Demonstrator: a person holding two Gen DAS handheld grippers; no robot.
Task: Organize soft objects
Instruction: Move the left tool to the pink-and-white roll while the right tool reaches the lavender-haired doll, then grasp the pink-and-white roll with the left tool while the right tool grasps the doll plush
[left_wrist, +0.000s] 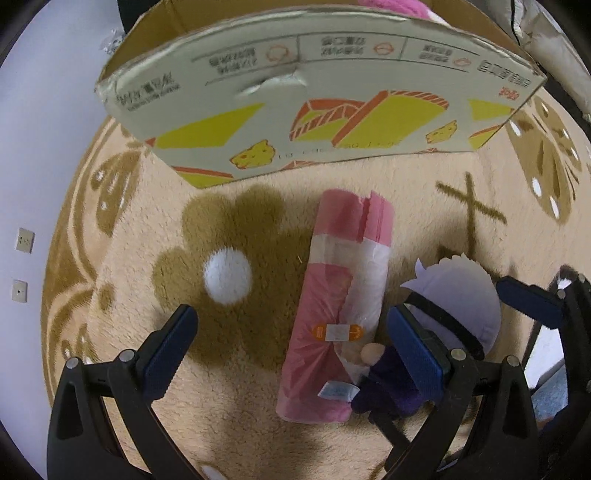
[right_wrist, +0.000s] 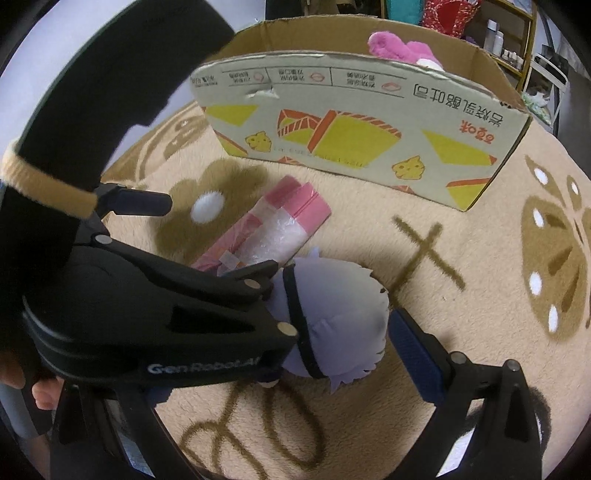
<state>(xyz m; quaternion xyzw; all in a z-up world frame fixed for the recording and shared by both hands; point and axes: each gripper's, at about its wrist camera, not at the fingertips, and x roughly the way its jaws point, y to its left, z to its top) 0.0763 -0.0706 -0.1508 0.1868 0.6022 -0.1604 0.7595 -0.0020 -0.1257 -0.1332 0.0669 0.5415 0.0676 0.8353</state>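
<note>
A pink roll of plastic bags (left_wrist: 340, 306) lies on the beige rug, between the fingers of my open left gripper (left_wrist: 295, 347). It also shows in the right wrist view (right_wrist: 266, 232). A small plush doll with lavender hair and dark purple body (left_wrist: 458, 306) lies right of the roll. My right gripper (right_wrist: 332, 332) is open around the doll's head (right_wrist: 340, 317); its left finger is hidden behind the left gripper's body. A printed cardboard box (right_wrist: 354, 125) stands beyond, holding a pink plush (right_wrist: 399, 48).
The rug (left_wrist: 258, 206) has brown flower and cross patterns. The left gripper's black body (right_wrist: 155, 306) fills the left of the right wrist view. Shelves with bottles (right_wrist: 506, 40) stand behind the box. A white wall with sockets (left_wrist: 24, 240) is at left.
</note>
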